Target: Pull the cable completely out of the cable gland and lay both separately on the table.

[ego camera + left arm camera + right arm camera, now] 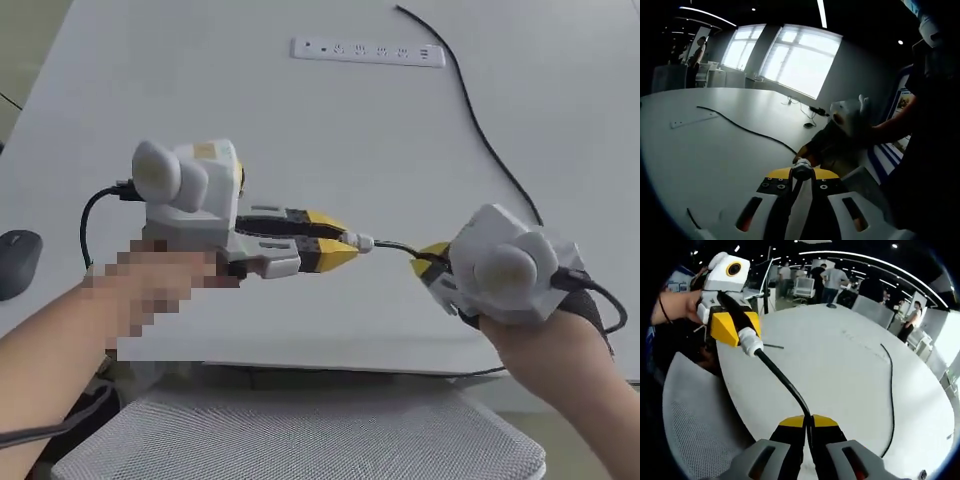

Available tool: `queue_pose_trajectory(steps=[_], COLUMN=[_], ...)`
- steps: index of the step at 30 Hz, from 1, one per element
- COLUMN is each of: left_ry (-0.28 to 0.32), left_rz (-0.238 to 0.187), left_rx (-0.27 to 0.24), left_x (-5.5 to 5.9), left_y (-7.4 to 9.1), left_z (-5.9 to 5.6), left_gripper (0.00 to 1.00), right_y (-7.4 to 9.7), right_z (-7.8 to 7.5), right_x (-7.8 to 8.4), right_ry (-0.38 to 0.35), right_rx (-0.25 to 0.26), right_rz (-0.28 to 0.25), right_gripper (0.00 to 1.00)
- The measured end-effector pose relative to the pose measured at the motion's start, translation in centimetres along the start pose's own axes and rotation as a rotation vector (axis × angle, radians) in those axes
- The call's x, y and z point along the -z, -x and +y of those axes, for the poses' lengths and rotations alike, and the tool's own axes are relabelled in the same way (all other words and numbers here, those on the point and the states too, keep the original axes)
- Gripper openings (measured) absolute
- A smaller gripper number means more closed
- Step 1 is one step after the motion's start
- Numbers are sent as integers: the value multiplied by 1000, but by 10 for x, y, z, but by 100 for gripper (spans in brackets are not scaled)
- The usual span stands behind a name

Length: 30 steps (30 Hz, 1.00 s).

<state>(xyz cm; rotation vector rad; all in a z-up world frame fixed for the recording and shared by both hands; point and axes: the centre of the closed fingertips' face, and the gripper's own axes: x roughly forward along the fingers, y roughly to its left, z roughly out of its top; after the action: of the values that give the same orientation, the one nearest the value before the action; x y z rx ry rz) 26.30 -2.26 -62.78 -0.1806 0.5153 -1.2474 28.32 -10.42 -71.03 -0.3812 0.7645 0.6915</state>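
My left gripper [345, 243] is shut on the white cable gland [360, 241], held above the table's near edge; the gland's round end [801, 170] pokes out between the yellow jaw tips. A black cable [395, 246] runs from the gland rightward into my right gripper [428, 262], which is shut on it. In the right gripper view the cable [782, 377] rises from my closed jaws up to the gland [750, 341], which is clamped in the left gripper [732, 325]. The cable is still inside the gland.
A white power strip [367, 51] lies at the back of the white table [300, 130], with a long black cord [480, 125] curving from it toward the right. A dark mouse [15, 262] sits at the left edge. A mesh chair seat [300, 435] is below. People stand far off.
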Motion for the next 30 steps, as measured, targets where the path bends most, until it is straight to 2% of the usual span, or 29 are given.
queue_pose_trajectory(steps=[1,3,4,6,11,15,30], left_ry=[3,5,4,4,5,-8,-15], left_rz=[-4,-9,-7,-3,3,2,-9], left_rx=[1,0,-1,1,2,1,-2], left_x=[-1,-2,-1,0,3,3,-1], left_y=[0,0,0,-1,-3,-4,-1], left_z=[0,0,0,0,0,1,5], left_gripper=[15,15,15,15,15,15,15], right_y=[-2,-6,-9,-12,-14,-15,-8], right_z=[-2,-7,-7,-9,-6,-6,-9], right_x=[5,14,22,26,26,26,20], right_ry=[-7,-81,-128,-167,-158,-205,-178], right_rx=[1,8,-1,-3,-2,-3,20], right_rz=[12,18,38,40,37,35,-22], right_gripper=[0,0,0,0,0,0,0])
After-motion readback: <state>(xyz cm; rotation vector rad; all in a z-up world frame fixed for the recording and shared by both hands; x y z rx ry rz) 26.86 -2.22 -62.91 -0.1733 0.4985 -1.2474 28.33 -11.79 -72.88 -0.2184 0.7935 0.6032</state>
